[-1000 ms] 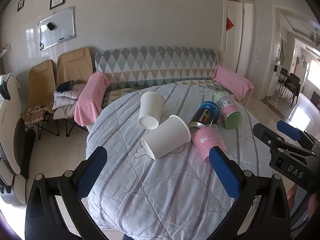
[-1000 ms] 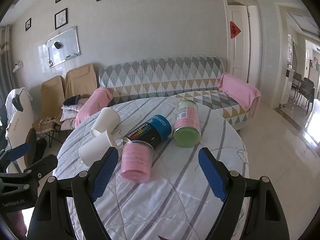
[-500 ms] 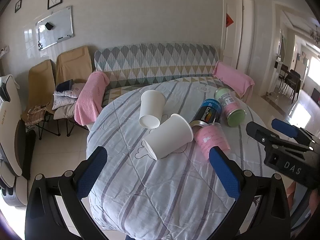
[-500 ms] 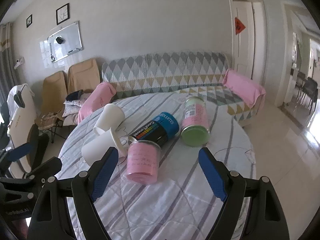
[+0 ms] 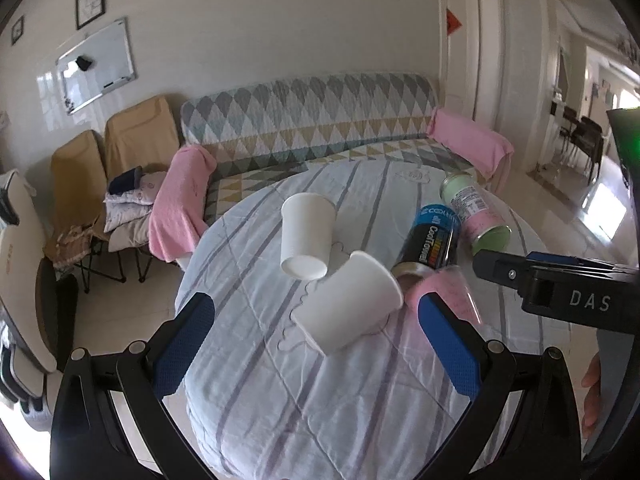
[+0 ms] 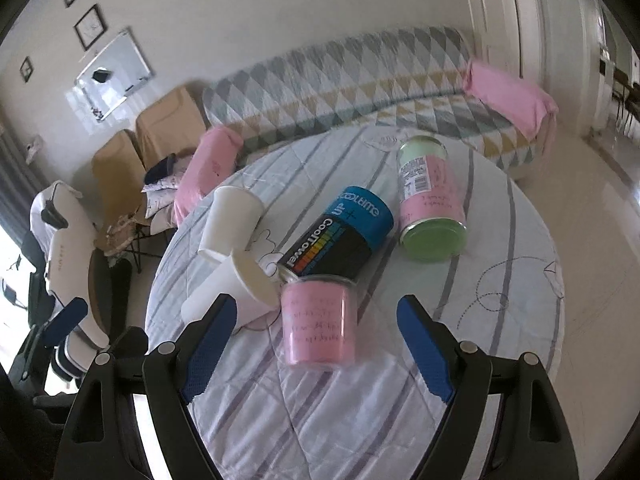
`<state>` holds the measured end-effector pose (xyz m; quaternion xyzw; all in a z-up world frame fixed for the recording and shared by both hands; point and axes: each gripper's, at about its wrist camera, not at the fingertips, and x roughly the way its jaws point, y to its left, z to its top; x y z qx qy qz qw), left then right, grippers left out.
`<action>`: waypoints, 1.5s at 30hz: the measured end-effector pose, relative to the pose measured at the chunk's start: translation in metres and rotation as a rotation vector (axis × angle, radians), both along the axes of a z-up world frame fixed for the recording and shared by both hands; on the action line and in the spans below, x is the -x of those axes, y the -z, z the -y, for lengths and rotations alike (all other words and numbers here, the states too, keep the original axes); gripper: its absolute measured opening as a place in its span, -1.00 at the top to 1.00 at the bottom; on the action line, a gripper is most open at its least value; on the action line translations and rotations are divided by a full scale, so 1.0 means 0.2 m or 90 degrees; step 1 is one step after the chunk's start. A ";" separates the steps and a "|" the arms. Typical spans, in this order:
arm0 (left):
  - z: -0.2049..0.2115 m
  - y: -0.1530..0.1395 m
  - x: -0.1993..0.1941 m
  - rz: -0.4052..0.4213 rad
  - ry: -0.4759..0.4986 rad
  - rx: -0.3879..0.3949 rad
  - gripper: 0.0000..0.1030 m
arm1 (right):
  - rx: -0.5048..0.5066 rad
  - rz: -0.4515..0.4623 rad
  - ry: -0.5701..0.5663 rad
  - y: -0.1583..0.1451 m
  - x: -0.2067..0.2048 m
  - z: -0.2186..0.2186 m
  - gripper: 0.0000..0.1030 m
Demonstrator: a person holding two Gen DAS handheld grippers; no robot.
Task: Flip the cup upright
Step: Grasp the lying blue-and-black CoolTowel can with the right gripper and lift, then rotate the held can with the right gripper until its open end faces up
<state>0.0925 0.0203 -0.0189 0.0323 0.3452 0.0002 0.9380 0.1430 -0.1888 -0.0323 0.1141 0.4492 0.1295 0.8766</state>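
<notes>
While both grippers (image 5: 314,342) (image 6: 310,338) gape empty, the pink cup (image 6: 318,326) seemingly lies sideways, mouth rearward.

soft daylight floods in from the doorway (image 5: 600,184) on the right, glaring off the floor (image 5: 576,208). the whiteboard (image 5: 96,64) shows pale reflections. fisheye bending curves the walls, corners go black, and the right wrist view is slightly blurred.

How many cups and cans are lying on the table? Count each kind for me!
White paper cups: 2
Clear cup with pink inside: 1
Black-and-blue can: 1
Green-and-pink can: 1
Total: 5
</notes>
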 end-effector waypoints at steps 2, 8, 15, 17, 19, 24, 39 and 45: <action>-0.01 -0.02 -0.07 -0.012 0.004 0.000 -1.00 | -0.009 -0.024 0.009 0.01 -0.06 0.00 -0.62; -0.06 -0.05 -0.33 -0.085 0.053 0.047 -1.00 | -0.047 -0.108 0.030 0.08 -0.24 -0.01 -0.62; -0.13 0.01 -0.66 -0.212 0.078 0.060 -1.00 | -0.040 -0.176 0.069 0.14 -0.43 -0.07 -0.62; -0.14 0.02 -0.69 -0.214 0.069 0.052 -1.00 | -0.030 -0.204 0.090 0.17 -0.47 -0.07 -0.62; -0.15 0.04 -0.72 -0.219 0.063 0.038 -1.00 | -0.048 -0.231 0.106 0.21 -0.51 -0.07 -0.62; -0.18 0.06 -0.78 -0.228 0.059 0.035 -1.00 | -0.043 -0.241 0.109 0.27 -0.58 -0.08 -0.62; -0.16 0.18 -0.94 -0.266 0.054 0.024 -1.00 | -0.016 -0.273 0.104 0.40 -0.75 -0.10 -0.62; -0.14 0.20 -0.96 -0.271 0.057 0.027 -1.00 | -0.008 -0.246 0.048 0.42 -0.78 -0.15 -0.48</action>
